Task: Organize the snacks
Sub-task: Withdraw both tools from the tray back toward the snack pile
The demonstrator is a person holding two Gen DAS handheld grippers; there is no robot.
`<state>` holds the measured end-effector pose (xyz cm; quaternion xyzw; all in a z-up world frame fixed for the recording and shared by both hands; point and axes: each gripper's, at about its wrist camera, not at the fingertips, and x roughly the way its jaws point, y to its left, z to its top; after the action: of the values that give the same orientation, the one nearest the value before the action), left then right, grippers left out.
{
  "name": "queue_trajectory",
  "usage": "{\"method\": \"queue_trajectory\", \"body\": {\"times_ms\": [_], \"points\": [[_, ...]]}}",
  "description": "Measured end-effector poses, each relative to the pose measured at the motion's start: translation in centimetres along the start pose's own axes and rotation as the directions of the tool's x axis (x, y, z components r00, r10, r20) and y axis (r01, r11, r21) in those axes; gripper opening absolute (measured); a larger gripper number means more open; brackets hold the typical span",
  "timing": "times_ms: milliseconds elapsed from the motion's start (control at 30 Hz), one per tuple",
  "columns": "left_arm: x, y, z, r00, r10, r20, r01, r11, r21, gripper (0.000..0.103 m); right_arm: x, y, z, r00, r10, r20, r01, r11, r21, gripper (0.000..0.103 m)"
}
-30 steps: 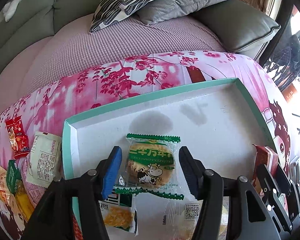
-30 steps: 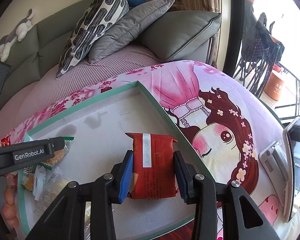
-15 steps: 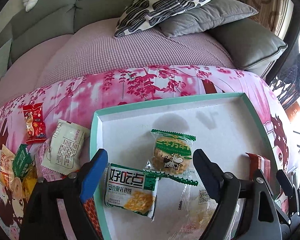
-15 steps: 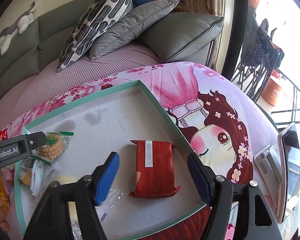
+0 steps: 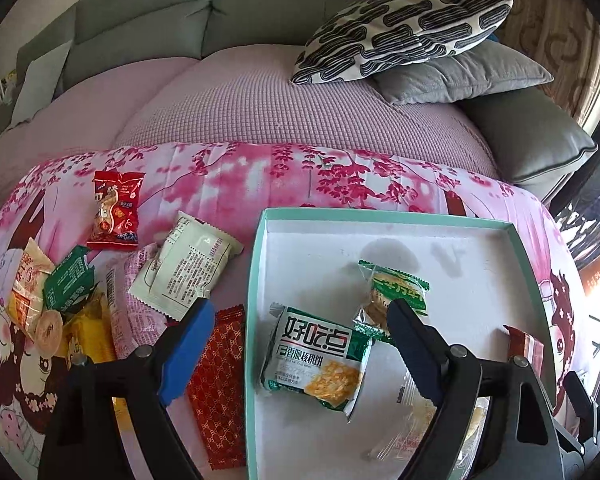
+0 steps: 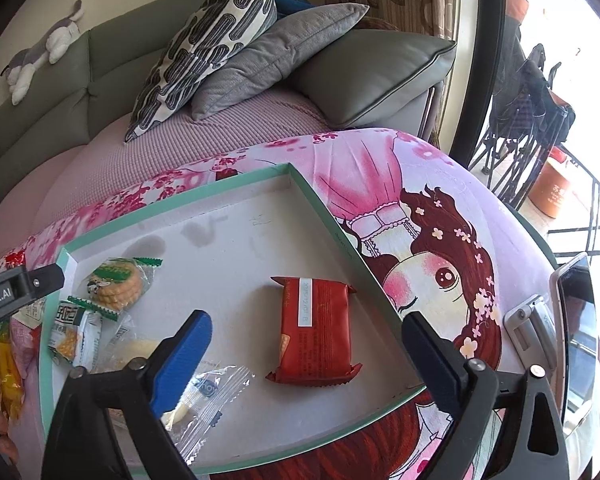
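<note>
A white tray with a teal rim (image 5: 256, 264) (image 6: 320, 204) lies on the pink printed cloth. In it are a green-wrapped round biscuit (image 5: 392, 292) (image 6: 116, 284), a green-and-white cracker pack (image 5: 320, 364) (image 6: 74, 330), a clear-wrapped pastry (image 6: 204, 392) and a red pack (image 6: 316, 332). My left gripper (image 5: 300, 344) is open and empty, raised over the tray's left rim. My right gripper (image 6: 304, 356) is open and empty, its fingers either side of the red pack and above it. Loose snacks lie left of the tray: a red patterned pack (image 5: 220, 384), a white pack (image 5: 184, 276), a red peanut bag (image 5: 114, 212).
More snacks, green (image 5: 68, 280), orange and yellow (image 5: 88, 336), are piled at the cloth's left edge. A sofa with a patterned cushion (image 5: 400, 28) and grey cushions is behind. A phone on a stand (image 6: 572, 332) sits right of the tray.
Both grippers opened and let go: the left released the green biscuit, the right released the red pack. Both drew back and up, and the left swung left toward the loose snacks.
</note>
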<state>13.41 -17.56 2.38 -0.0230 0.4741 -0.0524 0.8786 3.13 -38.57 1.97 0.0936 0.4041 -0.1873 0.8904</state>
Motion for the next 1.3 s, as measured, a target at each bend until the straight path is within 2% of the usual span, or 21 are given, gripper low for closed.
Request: {"method": "queue_trajectory", "body": {"times_ms": [133, 200, 367, 500, 633, 867, 1033, 1167, 1300], "points": [[-0.6, 1.1, -0.7, 1.000, 0.004, 0.021, -0.003, 1.000, -0.012, 0.090, -0.4, -0.2, 0.0, 1.000, 0.018, 0.010, -0.019, 1.000, 0.005, 0.103], [-1.0, 1.8, -0.9, 0.999, 0.002, 0.037, -0.001, 1.000, -0.022, 0.099, -0.3, -0.3, 0.0, 1.000, 0.023, 0.009, -0.023, 1.000, 0.006, 0.103], [-2.0, 3.2, -1.8, 0.997, -0.031, 0.071, 0.033, 0.999, -0.026, 0.100, -0.7, 0.2, 0.0, 0.999, 0.033, 0.020, -0.033, 0.999, 0.000, 0.103], [-3.0, 4.8, -2.5, 0.995, -0.022, 0.093, 0.025, 0.999, -0.025, 0.100, -1.6, 2.3, 0.0, 0.996, 0.086, 0.035, -0.085, 0.995, -0.044, 0.103], [-3.7, 7.5, -3.1, 0.995, 0.012, 0.101, -0.004, 0.996, -0.084, 0.100, -2.4, 5.5, -0.3, 0.992, 0.129, 0.018, -0.126, 0.986, -0.112, 0.103], [-3.8, 13.1, -4.7, 0.994, 0.102, 0.049, -0.091, 0.980, -0.179, 0.100, -4.6, 11.5, -1.2, 0.968, 0.252, 0.004, -0.246, 0.945, -0.217, 0.103], [-4.0, 17.3, -5.6, 0.983, 0.180, 0.031, -0.165, 0.948, -0.271, 0.100, -5.9, 15.9, -2.2, 0.944, 0.329, -0.017, -0.319, 0.900, -0.299, 0.103], [-3.3, 19.5, -6.0, 0.970, 0.242, -0.016, -0.236, 0.927, -0.293, 0.100, -6.3, 18.4, -3.1, 0.939, 0.342, -0.036, -0.333, 0.879, -0.341, 0.103], [-2.7, 21.4, -6.4, 0.971, 0.235, -0.050, -0.238, 0.913, -0.332, 0.100, -6.3, 20.4, -4.0, 0.934, 0.354, -0.056, -0.348, 0.859, -0.376, 0.103]]}}
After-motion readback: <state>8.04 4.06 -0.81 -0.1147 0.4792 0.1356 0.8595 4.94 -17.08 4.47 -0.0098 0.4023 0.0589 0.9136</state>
